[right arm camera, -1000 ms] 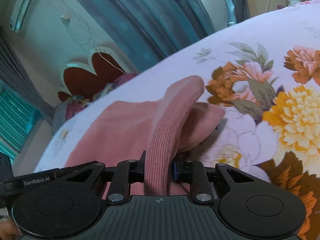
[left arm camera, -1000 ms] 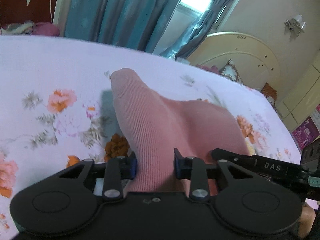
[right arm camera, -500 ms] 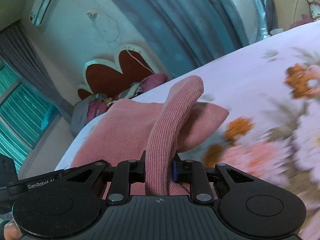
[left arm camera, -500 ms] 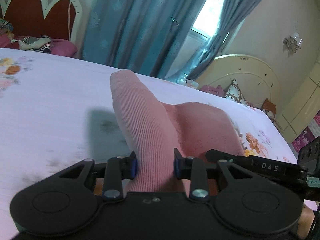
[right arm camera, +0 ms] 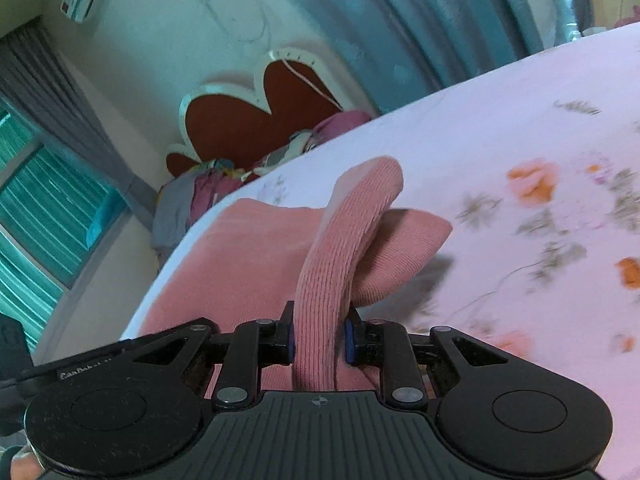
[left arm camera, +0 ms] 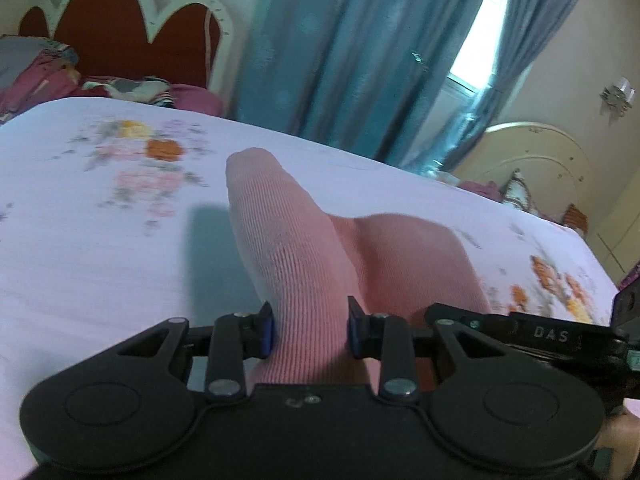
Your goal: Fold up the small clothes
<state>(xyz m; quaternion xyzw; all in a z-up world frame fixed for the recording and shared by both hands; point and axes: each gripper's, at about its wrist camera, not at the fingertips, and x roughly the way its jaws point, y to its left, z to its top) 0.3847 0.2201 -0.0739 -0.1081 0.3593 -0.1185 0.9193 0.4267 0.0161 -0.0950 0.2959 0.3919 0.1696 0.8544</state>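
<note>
Two hand-held grippers, left [left arm camera: 309, 330] and right [right arm camera: 319, 338], still pinched one pink garment [left arm camera: 404, 256], carried further along the bed [left arm camera: 100, 248].

- The left gripper [left arm camera: 308, 330] has its jaws clamped on a raised fold of the pink garment [left arm camera: 288, 256].
- The right gripper [right arm camera: 320, 338] has its jaws pinched tight on another fold, close beside the left one.
- Bare fingers [right arm camera: 22, 466] show at the near left edge of the right wrist view.

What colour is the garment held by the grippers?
Pink ribbed knit garment, clearest in the right wrist view.
</note>
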